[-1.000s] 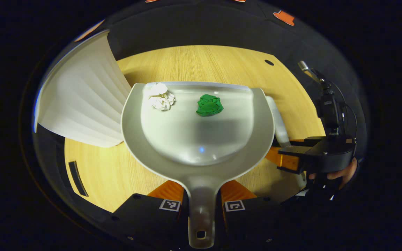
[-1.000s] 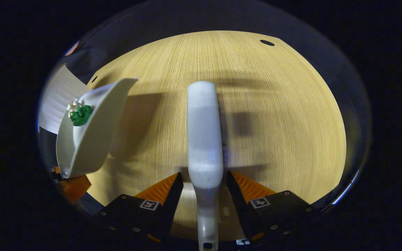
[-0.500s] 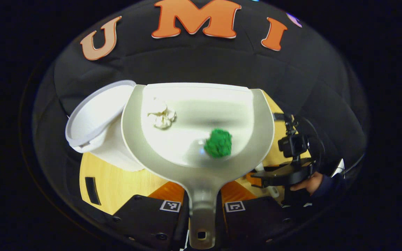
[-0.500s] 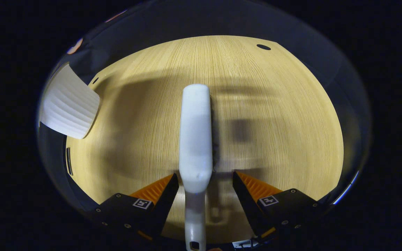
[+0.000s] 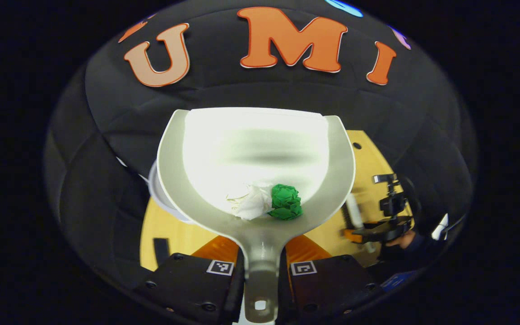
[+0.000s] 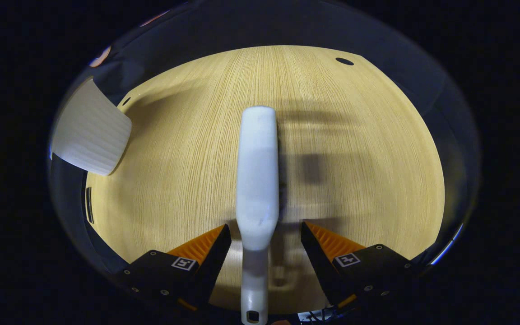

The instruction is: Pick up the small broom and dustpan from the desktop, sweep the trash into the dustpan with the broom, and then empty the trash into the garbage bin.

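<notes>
1. Dustpan (image 5: 255,153) handle sits pinched in my left gripper (image 5: 261,271), tilted back; white wad (image 5: 251,206) and green wad (image 5: 285,201) lie near the handle.
2. Garbage bin (image 5: 160,198) peeks beneath.
3. My right gripper (image 6: 264,253) is spread around the broom (image 6: 257,180) over the surface (image 6: 355,135).
4. Next, I judge: tip forward over the bin.

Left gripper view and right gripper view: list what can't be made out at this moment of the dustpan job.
- Garbage bin: in the left gripper view the dustpan covers all but a sliver of rim, so its inside is hidden.
- Garbage bin in the right gripper view: cut off by the picture's edge.
- Broom bristles: hidden beneath the broom's own back.
- Right tongs, far off in the left gripper view: too small to judge their grip.
</notes>
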The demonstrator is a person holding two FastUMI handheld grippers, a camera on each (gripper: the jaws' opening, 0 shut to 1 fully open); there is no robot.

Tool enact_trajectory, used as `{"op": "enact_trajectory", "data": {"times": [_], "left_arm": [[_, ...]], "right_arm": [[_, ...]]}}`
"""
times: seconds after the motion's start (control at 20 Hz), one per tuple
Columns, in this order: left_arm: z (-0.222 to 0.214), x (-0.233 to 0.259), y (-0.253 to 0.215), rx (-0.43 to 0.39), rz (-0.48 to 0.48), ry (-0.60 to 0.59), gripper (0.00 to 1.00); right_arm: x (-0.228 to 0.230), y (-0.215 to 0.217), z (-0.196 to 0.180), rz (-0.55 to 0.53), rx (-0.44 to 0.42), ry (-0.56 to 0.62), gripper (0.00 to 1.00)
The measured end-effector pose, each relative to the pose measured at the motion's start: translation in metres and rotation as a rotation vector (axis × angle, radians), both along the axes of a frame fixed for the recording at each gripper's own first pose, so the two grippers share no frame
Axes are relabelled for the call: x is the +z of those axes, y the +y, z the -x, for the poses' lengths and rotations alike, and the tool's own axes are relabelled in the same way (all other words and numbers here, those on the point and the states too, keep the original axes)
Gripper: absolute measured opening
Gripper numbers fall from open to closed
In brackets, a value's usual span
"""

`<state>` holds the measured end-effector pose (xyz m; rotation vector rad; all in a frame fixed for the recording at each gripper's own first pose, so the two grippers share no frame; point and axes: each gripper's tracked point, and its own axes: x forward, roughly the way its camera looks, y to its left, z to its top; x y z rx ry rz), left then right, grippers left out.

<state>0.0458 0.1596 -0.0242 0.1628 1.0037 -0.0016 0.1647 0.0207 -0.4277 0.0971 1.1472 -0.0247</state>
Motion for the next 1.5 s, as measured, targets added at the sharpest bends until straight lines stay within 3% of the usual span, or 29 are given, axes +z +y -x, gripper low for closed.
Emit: {"op": "enact_trajectory", "data": {"times": [0.2, 0.4, 0.65, 0.9, 1.0, 1.1, 1.25, 1.4, 1.5], "left_arm": [[-0.001, 0.014, 0.095, -0.027, -0.236, 0.108, 0.31], [-0.006, 0.02, 0.151, -0.101, -0.448, 0.218, 0.31], [-0.012, 0.067, 0.176, -0.255, -0.747, 0.279, 0.31], [-0.044, 0.092, 0.192, -0.47, -1.117, 0.304, 0.31], [-0.057, 0.088, 0.195, -0.498, -1.192, 0.288, 0.31], [-0.044, 0.076, 0.191, -0.453, -1.095, 0.265, 0.34], [-0.024, 0.038, 0.176, -0.293, -0.807, 0.216, 0.31], [-0.023, 0.004, 0.13, -0.137, -0.501, 0.107, 0.31], [-0.032, -0.006, 0.085, -0.103, -0.358, 0.038, 0.31]], "right_arm": [[0.0, -0.001, -0.001, 0.002, 0.004, -0.005, 0.95], [-0.001, -0.004, 0.002, 0.014, 0.003, 0.008, 0.95], [0.001, -0.003, 0.004, 0.015, 0.013, 0.02, 0.95], [0.0, -0.002, 0.005, 0.028, 0.025, 0.028, 0.95], [0.001, -0.001, 0.005, 0.023, 0.022, 0.026, 0.95], [0.002, -0.002, 0.005, 0.024, 0.019, 0.024, 0.95], [0.002, -0.004, 0.004, 0.021, 0.01, 0.022, 0.95], [0.005, -0.006, 0.002, 0.011, -0.004, 0.02, 0.95], [0.007, -0.007, 0.001, 0.017, -0.008, 0.017, 0.95]]}}
